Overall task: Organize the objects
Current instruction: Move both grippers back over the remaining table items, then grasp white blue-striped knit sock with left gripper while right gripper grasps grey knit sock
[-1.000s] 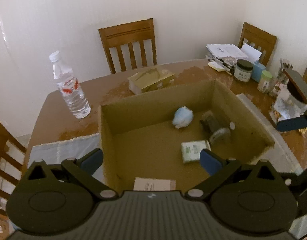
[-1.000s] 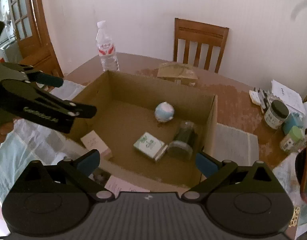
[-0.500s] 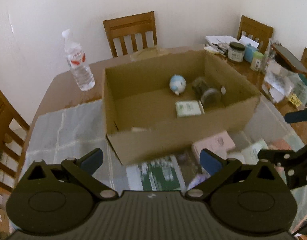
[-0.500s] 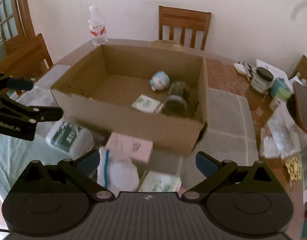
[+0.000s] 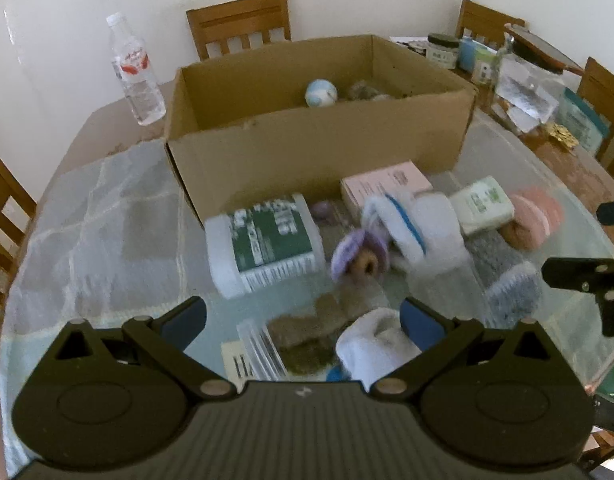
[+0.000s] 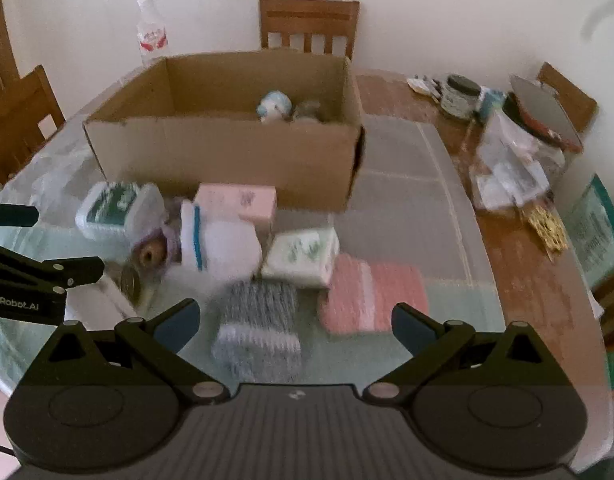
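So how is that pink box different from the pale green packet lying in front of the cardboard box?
The pink box is larger and lies right against the cardboard box; the pale green packet is smaller and lies nearer the grippers, beside a pink knitted cloth. The pink box is partly covered by a white roll. Both lie flat, outside the cardboard box.

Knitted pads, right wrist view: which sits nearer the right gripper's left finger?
The grey knitted pad, just ahead of the open right gripper toward its left finger. The pink knitted pad lies to its right, nearer the other finger.
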A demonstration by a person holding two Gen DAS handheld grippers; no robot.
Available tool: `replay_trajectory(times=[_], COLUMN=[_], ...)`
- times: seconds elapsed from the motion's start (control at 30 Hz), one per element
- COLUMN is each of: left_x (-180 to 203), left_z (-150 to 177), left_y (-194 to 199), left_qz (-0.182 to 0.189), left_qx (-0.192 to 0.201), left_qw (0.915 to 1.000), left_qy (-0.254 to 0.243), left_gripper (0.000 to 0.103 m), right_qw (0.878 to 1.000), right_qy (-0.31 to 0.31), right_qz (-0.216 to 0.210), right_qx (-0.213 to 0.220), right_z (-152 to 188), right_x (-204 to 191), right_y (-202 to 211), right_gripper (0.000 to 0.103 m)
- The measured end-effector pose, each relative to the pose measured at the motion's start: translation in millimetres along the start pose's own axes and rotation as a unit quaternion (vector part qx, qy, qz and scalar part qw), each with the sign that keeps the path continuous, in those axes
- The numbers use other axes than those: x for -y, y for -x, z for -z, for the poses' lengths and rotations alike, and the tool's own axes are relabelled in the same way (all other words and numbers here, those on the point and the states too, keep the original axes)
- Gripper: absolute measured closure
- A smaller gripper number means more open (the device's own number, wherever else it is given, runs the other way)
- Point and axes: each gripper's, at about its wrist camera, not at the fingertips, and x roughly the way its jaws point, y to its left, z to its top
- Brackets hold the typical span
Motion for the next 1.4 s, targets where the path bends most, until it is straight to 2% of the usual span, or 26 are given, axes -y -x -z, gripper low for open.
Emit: replay_trajectory(times=[0.23, 0.6, 0.77, 1.03, 1.13, 1.27, 1.4], left_x=[-3.8, 10.4, 18.7, 30.4, 34.7, 38.2, 41.1], left_z=[17.4, 41.3, 49.7, 60.3, 64.1, 68.0, 70.4], left_y=[2.3, 10.6, 13.2, 17.8, 16.9, 13.1, 7.5], left_qz=[-0.010, -0.022, -0.022, -0.012, -0.002, 0.008, 0.021], left_qx=[-0.022, -0.031, -0.034, -0.045, -0.052, -0.060, -0.062], left_qw=[0.9982, 0.9941, 0.9948, 0.9978, 0.9981, 0.9980, 0.9978], left_qy=[0.055, 0.101, 0.094, 0.048, 0.033, 0.019, 0.004], left_gripper=[0.001, 0.001, 0.001, 0.001, 0.001, 0.001, 0.005], right_qw=[1.000, 0.994, 0.986, 0.973, 0.970, 0.968, 0.967], right_qy=[0.002, 0.069, 0.115, 0.171, 0.175, 0.196, 0.198], right_qz=[-0.023, -0.077, -0.109, -0.150, -0.158, -0.148, -0.155], right_qx=[-0.014, -0.034, -0.042, -0.051, -0.057, -0.047, -0.036], right_z=[7.8, 10.9, 21.0, 32.2, 31.8, 31.8, 31.2], right_x=[7.0, 25.5, 23.3, 16.0, 14.9, 10.5, 11.8], right_y=[-7.9, -27.4, -34.5, -55.8, -63.4, -68.8, -70.9], right_gripper=[0.000, 0.000, 0.000, 0.000, 0.000, 0.000, 0.000])
